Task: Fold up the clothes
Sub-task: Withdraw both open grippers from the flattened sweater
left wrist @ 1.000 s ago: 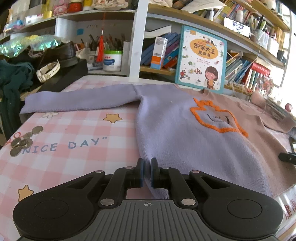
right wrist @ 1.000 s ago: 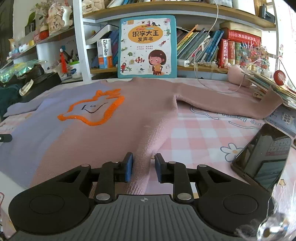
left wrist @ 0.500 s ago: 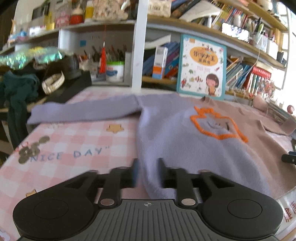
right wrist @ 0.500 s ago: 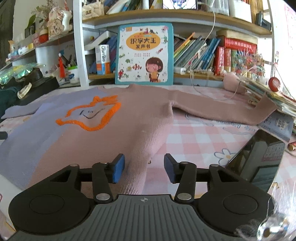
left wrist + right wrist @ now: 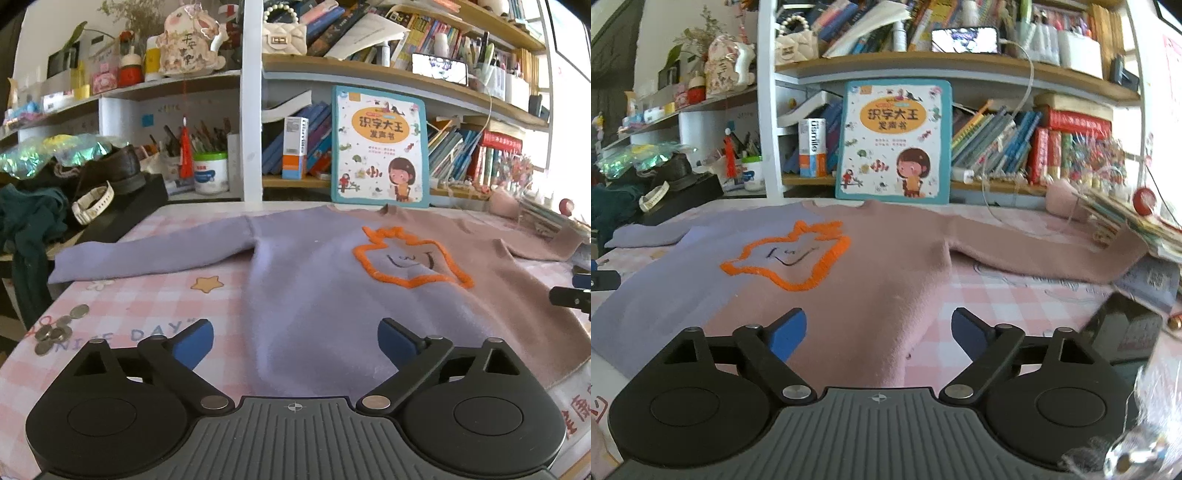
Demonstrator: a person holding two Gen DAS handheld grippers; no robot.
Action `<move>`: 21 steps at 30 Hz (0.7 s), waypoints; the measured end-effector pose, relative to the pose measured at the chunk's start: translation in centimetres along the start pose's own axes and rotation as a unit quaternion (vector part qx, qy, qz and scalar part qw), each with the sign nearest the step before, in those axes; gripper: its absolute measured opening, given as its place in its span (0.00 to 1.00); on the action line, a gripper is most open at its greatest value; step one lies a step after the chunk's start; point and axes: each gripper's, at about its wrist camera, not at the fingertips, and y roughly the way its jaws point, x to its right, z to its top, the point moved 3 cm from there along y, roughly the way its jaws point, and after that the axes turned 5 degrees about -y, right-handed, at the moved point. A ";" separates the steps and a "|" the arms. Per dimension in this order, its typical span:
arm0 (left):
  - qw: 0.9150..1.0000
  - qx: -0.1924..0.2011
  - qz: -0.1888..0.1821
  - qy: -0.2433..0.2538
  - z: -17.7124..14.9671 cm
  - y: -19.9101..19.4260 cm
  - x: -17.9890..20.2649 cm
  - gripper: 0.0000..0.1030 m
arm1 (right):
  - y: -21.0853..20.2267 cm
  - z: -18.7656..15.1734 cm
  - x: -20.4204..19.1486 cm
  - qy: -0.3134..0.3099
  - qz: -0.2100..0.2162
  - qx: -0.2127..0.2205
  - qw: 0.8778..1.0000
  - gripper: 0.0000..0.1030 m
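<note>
Scene: a two-tone sweater point(image 5: 332, 295), lilac on one half and dusty pink on the other, lies face up and spread flat on a desk point(image 5: 147, 306) covered in pink check cloth, in front of crowded bookshelves.

Sweater: both sleeves are stretched out sideways, the lilac sleeve point(image 5: 147, 254) toward the coins point(image 5: 55, 330), the pink sleeve point(image 5: 1052, 254) toward a stack of books. The orange outline motif point(image 5: 790, 258) faces up.

Left tongs point(image 5: 295, 341): wide apart, holding nothing, poised over the lilac hem corner.

Right tongs point(image 5: 879, 332): wide apart, holding nothing, poised over the pink hem edge.

Done: no fold shows anywhere; hem, body and sleeves all lie in a single layer as far as both views reveal.

Left: by the look of it, the whole job, namely sleeves brought in over the body, then the body doubled.

Stage: judged the very start, with both tongs lined up at the hem for a first grasp.

Hazards: a dark phone point(image 5: 1126, 332) sits just beside the pink side, and the coins lie near the lilac sleeve; either might be dragged by moving cloth.
</note>
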 end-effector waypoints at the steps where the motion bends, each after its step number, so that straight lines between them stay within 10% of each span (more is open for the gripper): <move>1: 1.000 0.001 0.002 0.002 0.0 0.0 0.1 0.96 | 0.1 0.2 -0.3 -0.006 0.002 0.003 1.000 0.86; 21: 0.997 0.013 0.063 0.039 1.5 0.9 -1.6 0.97 | 4.5 4.7 -7.1 -0.096 0.096 0.061 0.989 0.92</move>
